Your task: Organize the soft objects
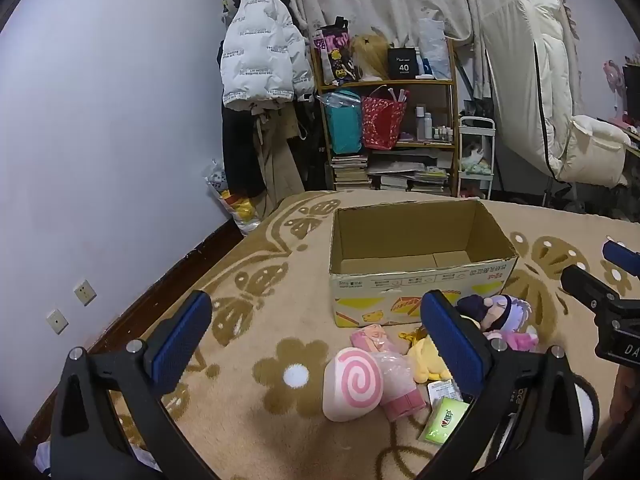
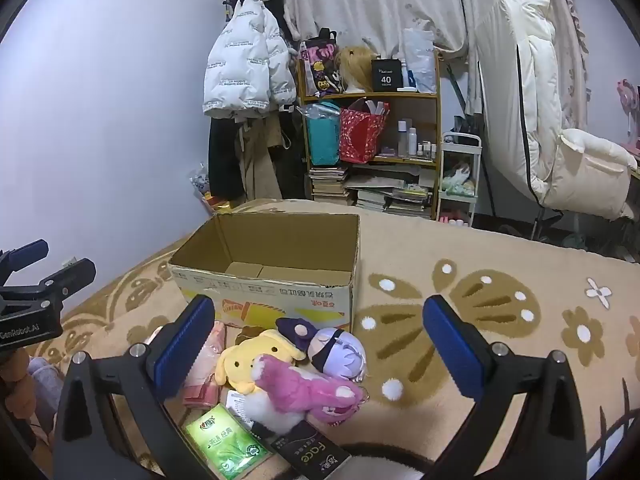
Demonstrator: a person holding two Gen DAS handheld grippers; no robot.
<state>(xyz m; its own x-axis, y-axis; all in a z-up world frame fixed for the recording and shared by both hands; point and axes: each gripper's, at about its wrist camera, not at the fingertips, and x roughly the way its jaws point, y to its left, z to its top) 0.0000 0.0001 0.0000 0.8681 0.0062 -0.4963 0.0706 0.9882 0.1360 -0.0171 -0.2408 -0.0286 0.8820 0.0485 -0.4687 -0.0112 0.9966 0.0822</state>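
An open, empty cardboard box [image 1: 416, 276] [image 2: 276, 292] stands on the patterned blanket. In front of it lies a pile of soft toys: a pink swirl cushion [image 1: 354, 384], a yellow plush [image 2: 252, 358] [image 1: 426, 360], a purple-haired doll [image 2: 340, 354] [image 1: 500, 312] and a pink plush [image 2: 316, 390]. My left gripper [image 1: 316, 344] is open above the blanket, left of the pile. My right gripper [image 2: 320, 348] is open, with the plush pile between and beyond its fingers. Neither holds anything.
A green tissue pack [image 2: 224, 440] [image 1: 444, 420], a black packet [image 2: 312, 454] and pink packets [image 1: 400, 396] lie by the toys. Behind the bed stand a cluttered shelf [image 1: 388, 128], a coat rack [image 1: 260, 64] and a white chair [image 1: 560, 120]. A wall [image 1: 100, 120] is on the left.
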